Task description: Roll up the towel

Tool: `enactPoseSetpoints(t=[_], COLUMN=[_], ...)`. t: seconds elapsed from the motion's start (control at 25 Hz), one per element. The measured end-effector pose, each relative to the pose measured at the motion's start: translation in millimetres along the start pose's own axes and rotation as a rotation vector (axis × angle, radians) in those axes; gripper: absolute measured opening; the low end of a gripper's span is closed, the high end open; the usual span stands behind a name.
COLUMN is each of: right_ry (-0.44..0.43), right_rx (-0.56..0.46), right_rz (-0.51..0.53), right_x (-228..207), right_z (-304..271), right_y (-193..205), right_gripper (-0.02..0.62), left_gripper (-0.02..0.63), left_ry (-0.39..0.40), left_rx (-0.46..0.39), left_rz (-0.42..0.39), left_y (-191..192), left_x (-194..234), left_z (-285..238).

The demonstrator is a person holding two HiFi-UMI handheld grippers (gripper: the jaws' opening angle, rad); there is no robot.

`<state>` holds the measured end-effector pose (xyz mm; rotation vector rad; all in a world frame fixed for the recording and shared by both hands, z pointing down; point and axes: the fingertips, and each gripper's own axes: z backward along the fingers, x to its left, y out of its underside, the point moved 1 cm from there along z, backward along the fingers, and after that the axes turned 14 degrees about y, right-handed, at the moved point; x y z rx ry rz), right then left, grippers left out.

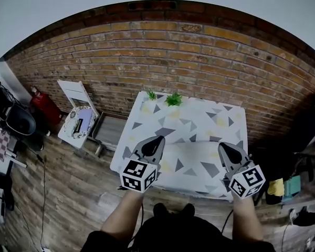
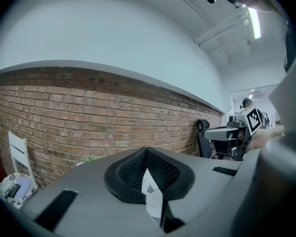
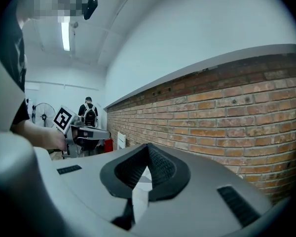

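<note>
A white towel [image 1: 191, 122] printed with grey triangles lies spread over the small table. My left gripper [image 1: 158, 139] and right gripper [image 1: 222, 146] hover side by side over its near half, both pointing away from me. A paler raised fold of cloth runs between their tips. In the left gripper view the jaws [image 2: 146, 149] are shut with a strip of the towel [image 2: 150, 189] pinched between them. The right gripper view shows the same: jaws [image 3: 148, 146] shut on a white strip of the towel [image 3: 140, 191]. Each gripper sees the other off to its side.
Two small green plants [image 1: 174, 99] stand at the towel's far edge against the brick wall [image 1: 199, 51]. At left are a white folding chair [image 1: 76, 93], a cluttered stool [image 1: 79, 122] and a red cylinder [image 1: 44, 106]. A dark chair [image 1: 304, 125] stands at right.
</note>
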<state>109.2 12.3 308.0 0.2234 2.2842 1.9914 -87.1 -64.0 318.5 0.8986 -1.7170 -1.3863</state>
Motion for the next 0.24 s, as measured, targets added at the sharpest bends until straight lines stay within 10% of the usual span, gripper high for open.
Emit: enactPoseSetpoints(t=[0.24], right_ry=[-0.040], right_rx=[-0.015], right_rz=[-0.010], right_x=[14], right_z=[-5], right_y=[-6], right_gripper=[0.015], left_gripper=[0.018], left_ry=[-0.014], left_rx=[0.010], left_rz=[0.001], left_y=[5], left_x=[5], left_z=[6])
